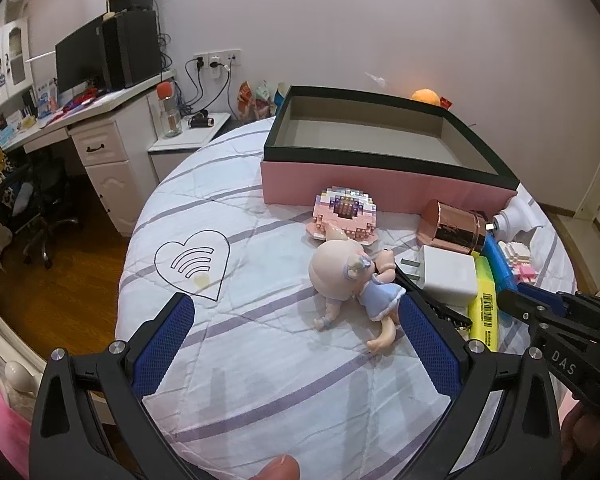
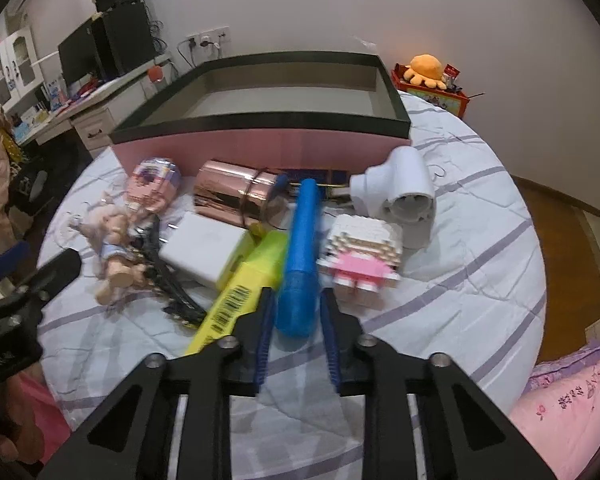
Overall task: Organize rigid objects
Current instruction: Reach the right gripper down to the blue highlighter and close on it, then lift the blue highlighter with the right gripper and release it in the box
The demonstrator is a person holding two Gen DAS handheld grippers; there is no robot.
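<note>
On the striped bedspread lies a heap of small objects in front of an open pink box (image 2: 260, 146) with a black rim. My right gripper (image 2: 296, 296) is shut on the near end of a blue cylinder (image 2: 304, 236), which lies between a yellow highlighter (image 2: 256, 272) and a pink-and-white brick figure (image 2: 364, 256). My left gripper (image 1: 300, 332) stands open over bare bedspread, its right finger (image 1: 428, 336) next to a doll in a blue dress (image 1: 352, 276). A white charger (image 1: 448, 272), a rose-gold canister (image 1: 452, 228) and a pink brick shell (image 1: 344, 216) lie near the box.
A white plug adapter (image 2: 404, 196) sits at the right of the heap and a black hair clip (image 2: 172, 284) by the doll. A desk with a monitor (image 1: 80, 60) stands far left. An orange plush (image 2: 424, 68) sits behind the bed. Pink bedding (image 2: 572, 400) lies lower right.
</note>
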